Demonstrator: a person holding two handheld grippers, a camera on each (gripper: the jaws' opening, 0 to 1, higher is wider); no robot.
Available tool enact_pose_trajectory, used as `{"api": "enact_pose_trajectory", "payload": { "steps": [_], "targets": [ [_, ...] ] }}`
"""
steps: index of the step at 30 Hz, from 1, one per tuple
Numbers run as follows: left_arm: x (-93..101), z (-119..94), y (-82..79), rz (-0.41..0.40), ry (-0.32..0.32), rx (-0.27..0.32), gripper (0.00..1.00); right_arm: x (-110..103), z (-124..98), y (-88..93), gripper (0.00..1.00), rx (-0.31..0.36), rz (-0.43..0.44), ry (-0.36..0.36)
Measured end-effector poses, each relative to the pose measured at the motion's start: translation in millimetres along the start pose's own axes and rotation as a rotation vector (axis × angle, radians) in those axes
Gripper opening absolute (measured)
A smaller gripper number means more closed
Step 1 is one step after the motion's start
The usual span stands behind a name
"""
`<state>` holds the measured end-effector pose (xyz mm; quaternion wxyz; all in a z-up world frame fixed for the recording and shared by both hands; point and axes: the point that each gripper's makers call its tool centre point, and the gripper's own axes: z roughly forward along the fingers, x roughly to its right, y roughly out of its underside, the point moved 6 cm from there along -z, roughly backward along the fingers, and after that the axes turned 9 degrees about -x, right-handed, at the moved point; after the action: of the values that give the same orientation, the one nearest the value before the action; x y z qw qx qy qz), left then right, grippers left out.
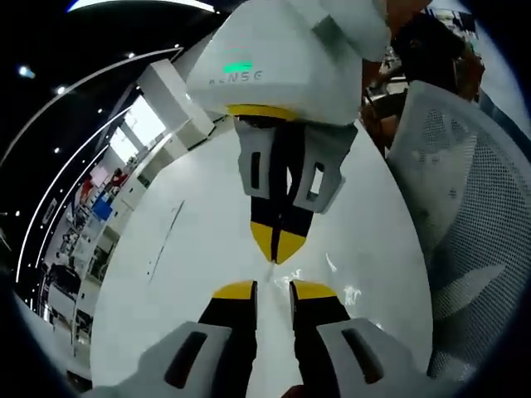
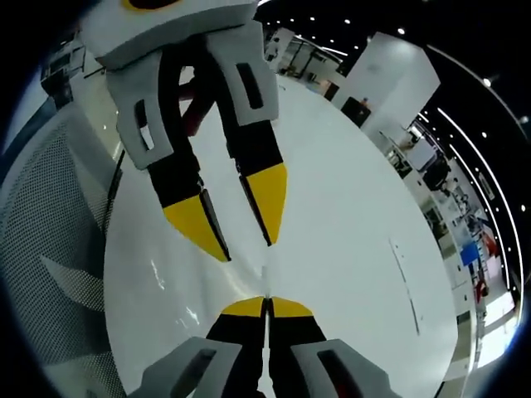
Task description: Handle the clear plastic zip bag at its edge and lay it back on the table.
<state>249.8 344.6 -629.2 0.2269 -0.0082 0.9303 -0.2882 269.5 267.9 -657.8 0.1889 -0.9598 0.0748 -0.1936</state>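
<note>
A: Right claw [image 2: 265,305] pinched shut on bag [image 2: 265,278] edge; left claw [image 1: 274,290] parted narrowly, gripping nothing for certain.

B: Risk from there?

A: Could have slipped free: slick film, thin pinch, one hold only. Might have sagged, folded, then landed crumpled.

B: Bag position?

A: Hard to make out, being clear. Seemingly strung edge-on just above table [image 1: 191,249], from right tips toward left gap.

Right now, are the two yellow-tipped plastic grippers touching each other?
Apart. Left gripper view shows white table between the right gripper and left gripper tips.
</note>
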Motion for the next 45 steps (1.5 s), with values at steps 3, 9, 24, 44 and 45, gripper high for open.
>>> {"api": "enact_pose_trajectory", "payload": {
  "steps": [3,9,24,44,45],
  "targets": [
    [-1.3,6.0,-2.8,0.008,0.005,-0.001,0.12,-1.5,-1.0,-0.5,0.0,0.001,-0.002,-0.004],
    [-0.9,13.5,-4.3,0.029,0.023,-0.007,0.11,-3.8,-2.6,-2.4,0.0,0.008,-0.001,-0.008],
    [2.5,18.0,-4.2,0.091,0.035,-0.03,0.06,-11.7,-7.0,-3.5,0.0,0.011,-0.004,-0.02],
    [2.5,20.4,-3.6,0.118,0.042,-0.029,0.01,-9.5,-10.8,-4.4,0.0,0.011,0.005,-0.018],
    [2.7,20.0,-3.7,0.116,0.044,-0.029,0.01,-9.7,-10.8,-4.4,0.0,0.011,0.004,-0.017]
  ]
}}
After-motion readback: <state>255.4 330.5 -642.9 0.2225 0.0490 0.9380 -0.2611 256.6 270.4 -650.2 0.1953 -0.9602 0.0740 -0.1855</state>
